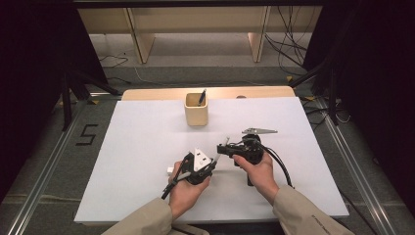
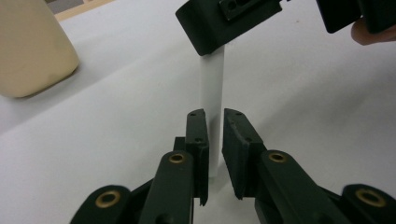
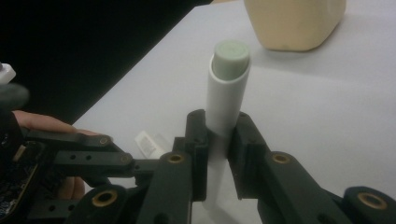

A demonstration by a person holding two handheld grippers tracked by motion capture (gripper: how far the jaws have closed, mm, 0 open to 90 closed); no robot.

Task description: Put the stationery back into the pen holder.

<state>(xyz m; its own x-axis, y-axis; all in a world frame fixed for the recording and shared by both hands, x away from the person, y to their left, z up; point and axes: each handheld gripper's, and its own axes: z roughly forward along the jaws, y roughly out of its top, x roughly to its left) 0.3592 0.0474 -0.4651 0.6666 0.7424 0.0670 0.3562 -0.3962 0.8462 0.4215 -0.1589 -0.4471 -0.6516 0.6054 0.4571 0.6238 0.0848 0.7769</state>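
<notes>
A white tube stick [image 3: 228, 93] with a pale green tip [image 3: 229, 58] is held above the white table cover between both grippers. In the left gripper view, my left gripper [image 2: 215, 126] is shut on one end of the tube [image 2: 212, 88]. My right gripper [image 3: 219, 126] is shut on the other end, with the green tip poking out past its jaws. From the high view the two grippers meet near the table's middle, left gripper [image 1: 214, 160] facing right gripper [image 1: 224, 150]. A small white cap [image 3: 149, 142] lies on the cover by the left hand.
A pale wooden cup [image 1: 196, 110] with a dark pen [image 1: 201, 97] in it stands at the back centre of the white cover [image 1: 147, 137]. Dark stands and cables are on the floor around the table. The person's sleeves come in from the bottom edge.
</notes>
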